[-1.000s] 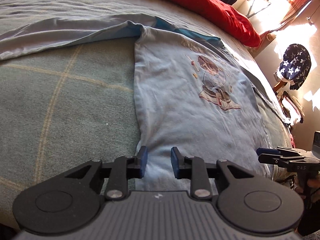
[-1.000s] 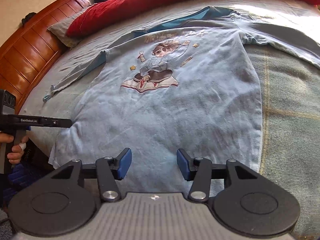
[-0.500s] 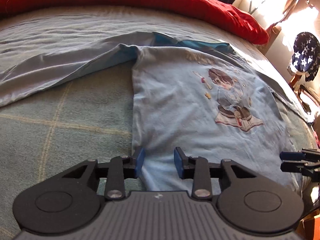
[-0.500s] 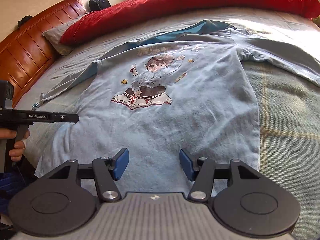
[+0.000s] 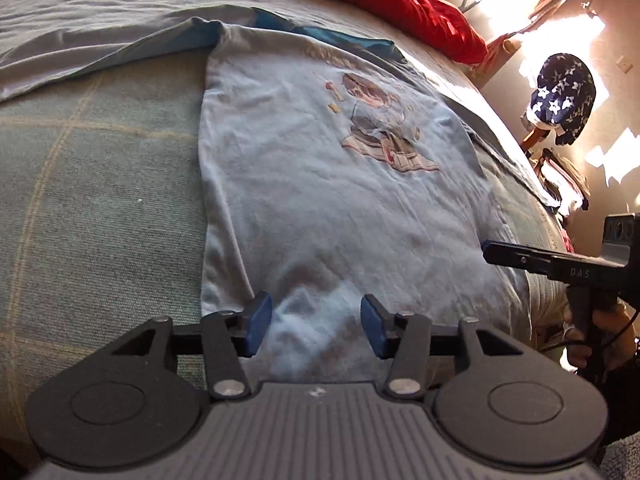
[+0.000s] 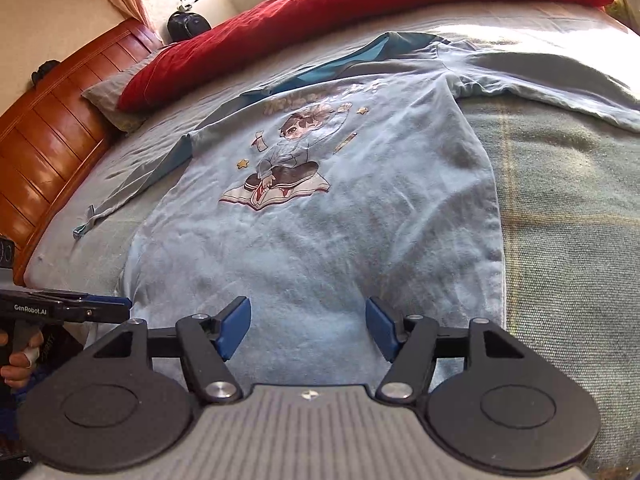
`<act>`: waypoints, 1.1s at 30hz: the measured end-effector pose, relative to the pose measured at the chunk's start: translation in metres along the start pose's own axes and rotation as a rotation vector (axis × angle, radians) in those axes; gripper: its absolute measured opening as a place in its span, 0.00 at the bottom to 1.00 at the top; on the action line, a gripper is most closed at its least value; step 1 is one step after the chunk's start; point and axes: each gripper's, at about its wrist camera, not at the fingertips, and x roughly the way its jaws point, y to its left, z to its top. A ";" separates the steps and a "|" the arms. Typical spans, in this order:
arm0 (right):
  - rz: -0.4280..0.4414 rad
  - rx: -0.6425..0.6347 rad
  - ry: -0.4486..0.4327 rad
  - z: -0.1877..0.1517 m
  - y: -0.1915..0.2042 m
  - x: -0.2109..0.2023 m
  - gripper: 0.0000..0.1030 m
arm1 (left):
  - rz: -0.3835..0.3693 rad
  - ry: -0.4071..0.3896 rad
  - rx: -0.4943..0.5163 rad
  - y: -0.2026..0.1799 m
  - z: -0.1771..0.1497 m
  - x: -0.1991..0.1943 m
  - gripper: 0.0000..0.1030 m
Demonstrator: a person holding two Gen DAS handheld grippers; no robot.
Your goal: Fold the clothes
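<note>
A light blue long-sleeved shirt point(image 5: 328, 200) point(image 6: 340, 240) with a cartoon print lies flat and face up on the bed, sleeves spread to both sides. My left gripper point(image 5: 316, 326) hangs over the hem near the shirt's left edge. Its jaws are opening, with cloth below them and nothing pinched. My right gripper point(image 6: 308, 328) hangs over the hem further along, jaws also opening and empty. Each gripper shows in the other's view, held by a hand: the right gripper point(image 5: 520, 258) and the left gripper point(image 6: 100, 308).
A green checked blanket point(image 5: 100, 200) point(image 6: 568, 220) covers the bed. A red duvet point(image 6: 360, 4) and a grey pillow point(image 6: 112, 100) lie at the far side by a wooden headboard point(image 6: 52, 132). A star-patterned cloth point(image 5: 564, 92) hangs on a chair beyond the bed edge.
The jaws of both grippers have spread wider. The left gripper has shifted along the hem toward the shirt's middle; the right one has hardly moved.
</note>
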 end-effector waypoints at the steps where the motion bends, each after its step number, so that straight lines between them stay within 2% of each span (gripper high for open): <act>1: 0.000 0.002 0.002 0.000 -0.001 -0.001 0.66 | 0.002 -0.018 -0.002 0.000 0.003 -0.005 0.48; 4: -0.002 0.003 -0.002 -0.001 0.000 -0.003 0.66 | 0.009 -0.077 -0.010 0.003 0.015 -0.015 0.50; 6: -0.011 -0.007 -0.007 -0.002 0.002 -0.004 0.66 | 0.004 -0.095 -0.020 0.009 0.022 -0.010 0.56; 7: -0.015 -0.012 -0.008 -0.003 0.003 -0.004 0.67 | 0.022 -0.093 -0.020 0.013 0.023 -0.004 0.57; 9: -0.024 -0.019 -0.004 -0.005 0.002 -0.005 0.67 | 0.093 -0.087 -0.021 0.019 0.022 0.007 0.50; 11: -0.054 -0.043 0.007 -0.011 -0.003 -0.012 0.67 | 0.093 -0.101 -0.004 0.019 0.020 0.003 0.50; 13: -0.085 -0.064 0.016 -0.017 -0.009 -0.021 0.67 | 0.128 -0.101 0.027 0.016 0.017 -0.005 0.51; 14: -0.100 -0.074 0.020 -0.019 -0.013 -0.026 0.67 | 0.165 -0.094 0.050 0.015 0.015 -0.009 0.55; 16: -0.115 -0.085 0.019 -0.023 -0.020 -0.036 0.67 | 0.236 -0.080 0.097 0.011 0.011 -0.016 0.52; 18: -0.117 -0.094 0.012 -0.023 -0.019 -0.042 0.67 | 0.217 -0.093 0.162 0.001 0.005 -0.024 0.53; 21: -0.132 -0.168 -0.015 -0.018 -0.002 -0.038 0.71 | 0.166 -0.137 0.275 -0.022 -0.004 -0.028 0.57; 23: -0.142 -0.242 -0.010 -0.018 0.014 -0.025 0.71 | 0.164 -0.154 0.361 -0.038 -0.012 -0.023 0.59; 25: -0.167 -0.302 0.014 -0.022 0.024 -0.012 0.73 | 0.176 -0.123 0.420 -0.047 -0.021 -0.013 0.61; 26: -0.185 -0.327 0.032 -0.026 0.028 -0.004 0.75 | 0.181 -0.100 0.421 -0.047 -0.025 -0.009 0.61; 28: -0.201 -0.358 0.035 -0.035 0.032 0.002 0.89 | 0.183 -0.059 0.388 -0.042 -0.040 -0.004 0.61; 30: -0.201 -0.358 0.030 -0.044 0.032 0.001 0.99 | 0.173 -0.077 0.378 -0.035 -0.058 -0.010 0.63; 33: -0.226 -0.405 0.033 -0.058 0.035 -0.003 1.00 | 0.171 -0.074 0.350 -0.027 -0.074 -0.022 0.63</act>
